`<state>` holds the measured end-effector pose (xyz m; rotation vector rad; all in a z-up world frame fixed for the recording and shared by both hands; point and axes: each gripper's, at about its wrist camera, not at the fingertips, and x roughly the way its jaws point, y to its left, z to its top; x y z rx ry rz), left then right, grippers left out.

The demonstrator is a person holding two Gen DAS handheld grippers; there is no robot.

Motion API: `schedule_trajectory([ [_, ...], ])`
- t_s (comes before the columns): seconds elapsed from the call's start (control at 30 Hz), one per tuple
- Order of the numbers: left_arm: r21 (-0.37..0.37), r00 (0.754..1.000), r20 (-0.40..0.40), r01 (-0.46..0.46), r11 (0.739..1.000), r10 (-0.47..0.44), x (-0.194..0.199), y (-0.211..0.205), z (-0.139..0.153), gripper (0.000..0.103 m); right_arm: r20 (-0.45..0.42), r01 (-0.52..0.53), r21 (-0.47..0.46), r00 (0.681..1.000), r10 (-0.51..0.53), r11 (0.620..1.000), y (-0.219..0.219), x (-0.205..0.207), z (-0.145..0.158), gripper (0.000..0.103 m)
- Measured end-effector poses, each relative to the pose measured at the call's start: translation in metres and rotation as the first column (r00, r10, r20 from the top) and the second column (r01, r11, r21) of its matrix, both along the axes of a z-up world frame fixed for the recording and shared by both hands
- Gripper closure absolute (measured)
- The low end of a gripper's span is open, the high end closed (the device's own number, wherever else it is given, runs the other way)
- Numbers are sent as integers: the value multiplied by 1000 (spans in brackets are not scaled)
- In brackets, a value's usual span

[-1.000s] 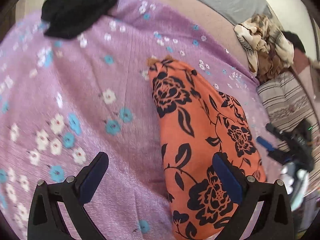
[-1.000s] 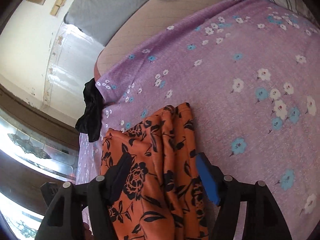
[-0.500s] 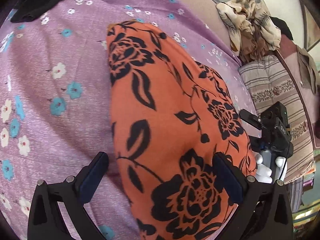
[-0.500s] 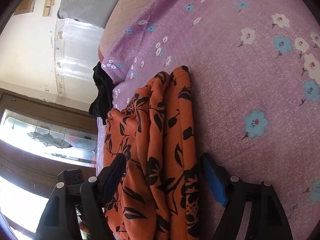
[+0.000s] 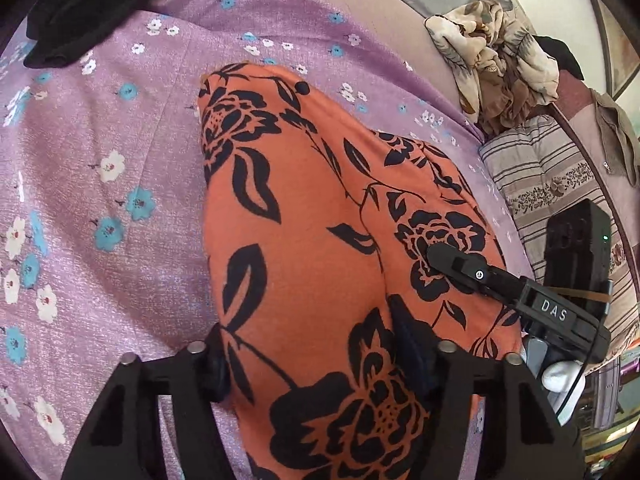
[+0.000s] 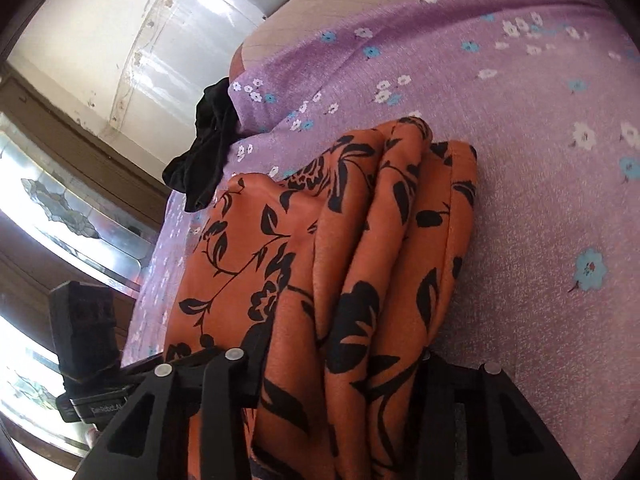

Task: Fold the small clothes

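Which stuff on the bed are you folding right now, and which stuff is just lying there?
Being folded:
orange flowered cloth, pinched by the left gripper and the right gripper

Just lying there:
black garment
beige patterned clothes heap
striped pillow
purple flowered sheet

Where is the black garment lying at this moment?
The black garment lies at the upper left of the left wrist view, on the far part of the purple floral sheet, apart from the orange floral cloth.

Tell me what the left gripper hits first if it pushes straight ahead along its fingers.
Nothing new: the left gripper is already closed on the orange floral garment, whose cloth fills the line ahead. Beyond its far edge lies the purple floral bedsheet; depth is unclear.
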<state>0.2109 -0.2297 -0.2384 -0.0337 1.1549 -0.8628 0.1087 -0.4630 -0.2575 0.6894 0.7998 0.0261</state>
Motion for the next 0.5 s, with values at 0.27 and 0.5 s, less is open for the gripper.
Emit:
schedule_trajectory([
  [0.27,-9,998,70,0,1000,1,-10,16,28,44,84,22,-52,996,-18,998,15,-21,28,63],
  [0.5,-15,991,134,-7,1000,9,-20,37,46,44,136,32,-64,990,-23,997,37,-39,49,63],
])
